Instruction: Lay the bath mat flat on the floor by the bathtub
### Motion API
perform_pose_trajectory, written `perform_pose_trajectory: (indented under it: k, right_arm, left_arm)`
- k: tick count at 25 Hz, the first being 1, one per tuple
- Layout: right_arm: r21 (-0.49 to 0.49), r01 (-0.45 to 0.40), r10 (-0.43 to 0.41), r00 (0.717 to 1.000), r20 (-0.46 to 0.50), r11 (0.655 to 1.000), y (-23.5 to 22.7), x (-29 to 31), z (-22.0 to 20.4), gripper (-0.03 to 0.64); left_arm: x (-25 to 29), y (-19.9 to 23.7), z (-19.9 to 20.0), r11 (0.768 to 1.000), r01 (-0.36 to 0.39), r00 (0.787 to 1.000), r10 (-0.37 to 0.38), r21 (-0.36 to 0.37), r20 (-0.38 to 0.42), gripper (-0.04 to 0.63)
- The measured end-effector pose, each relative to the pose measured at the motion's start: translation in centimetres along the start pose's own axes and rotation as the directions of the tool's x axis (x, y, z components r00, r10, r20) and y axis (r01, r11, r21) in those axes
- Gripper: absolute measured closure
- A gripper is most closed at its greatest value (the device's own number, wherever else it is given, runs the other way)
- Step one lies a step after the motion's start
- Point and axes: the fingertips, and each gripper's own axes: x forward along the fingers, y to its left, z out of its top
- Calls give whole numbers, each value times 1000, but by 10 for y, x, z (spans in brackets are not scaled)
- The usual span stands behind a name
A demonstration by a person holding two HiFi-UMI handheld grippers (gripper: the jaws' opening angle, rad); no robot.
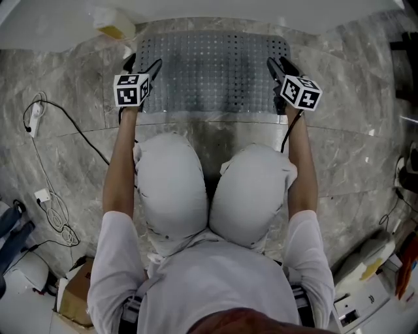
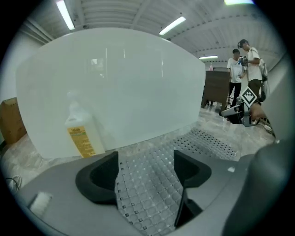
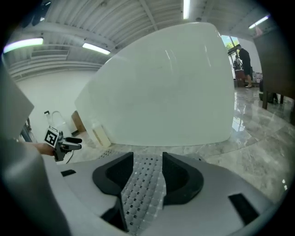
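The grey perforated rubber bath mat [image 1: 212, 68] lies spread on the grey marble floor [image 1: 72, 169] at the upper centre of the head view, just beside the white bathtub [image 1: 274, 10]. The left gripper [image 1: 144, 65] and right gripper [image 1: 279, 65] hang over its near corners. The left jaws are wide apart and the right narrower, with mat showing in each gap but seemingly nothing pinched. To finish well, check both corners sit flat and the edge runs parallel to the tub, pressing down any curl

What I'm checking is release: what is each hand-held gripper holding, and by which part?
Nothing: the left hand-held gripper and right hand-held gripper are open above the near corners of the bath mat.
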Motion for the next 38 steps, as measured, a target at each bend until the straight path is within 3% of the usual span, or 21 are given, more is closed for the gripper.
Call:
perform_pose_trajectory:
  k: [11, 20, 31, 38]
  right_arm:
    - [-198, -72, 105, 981, 162, 977, 59, -42, 79, 441]
    - [-338, -75, 177, 944, 280, 938, 109, -86, 135, 493]
    - [-447, -83, 251, 909, 332, 891, 139, -121, 174, 542]
    - [-421, -93, 252, 907, 338, 902, 161, -148, 217, 581]
  left_arm:
    - [-65, -23, 91, 998, 14, 967, -29, 60, 255, 258]
    - [-121, -48, 154, 995, -3, 916, -38, 101, 400, 313]
    - [-156, -74, 212, 984, 12, 874, -97, 179, 475, 345]
    - [-194, -83, 266, 982, 4, 861, -101, 191, 498, 418]
